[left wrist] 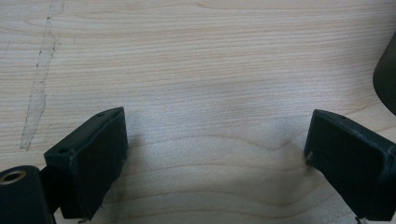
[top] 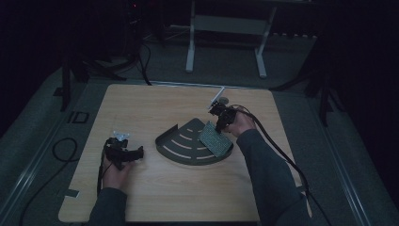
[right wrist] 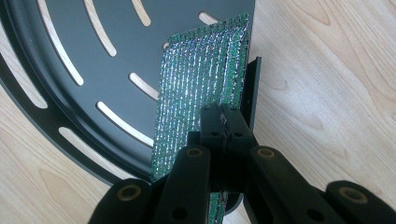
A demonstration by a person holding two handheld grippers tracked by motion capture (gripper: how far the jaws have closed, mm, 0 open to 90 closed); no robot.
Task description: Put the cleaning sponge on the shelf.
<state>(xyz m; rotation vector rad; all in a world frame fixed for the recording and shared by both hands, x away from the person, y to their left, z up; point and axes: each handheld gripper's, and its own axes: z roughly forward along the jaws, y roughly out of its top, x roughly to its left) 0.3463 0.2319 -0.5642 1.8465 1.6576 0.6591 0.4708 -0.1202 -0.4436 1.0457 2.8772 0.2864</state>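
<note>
Wooden table (top: 179, 193), pale grain, lies under both claws. White frame stand (top: 226, 28) on the grey floor (top: 291, 61), well beyond the right claw. Black cable loop (top: 63, 150) left of the left claw.

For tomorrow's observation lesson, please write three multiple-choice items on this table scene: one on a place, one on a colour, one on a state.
1. Where does the glittery pad lie?
A. on the dark slotted tray's edge
B. under the left gripper
C. on the floor

2. What colour is the pad?
A. red
B. green with silver glints
C. plain white

3. How do the left gripper's jaws stand?
A. shut on the pad
B. shut on a cable
C. wide open over bare wood

Key: 1 A, it leans on the tray rim, pinched by the right gripper; 2 B, the right gripper view shows it; 3 C, only table lies between them.
</note>
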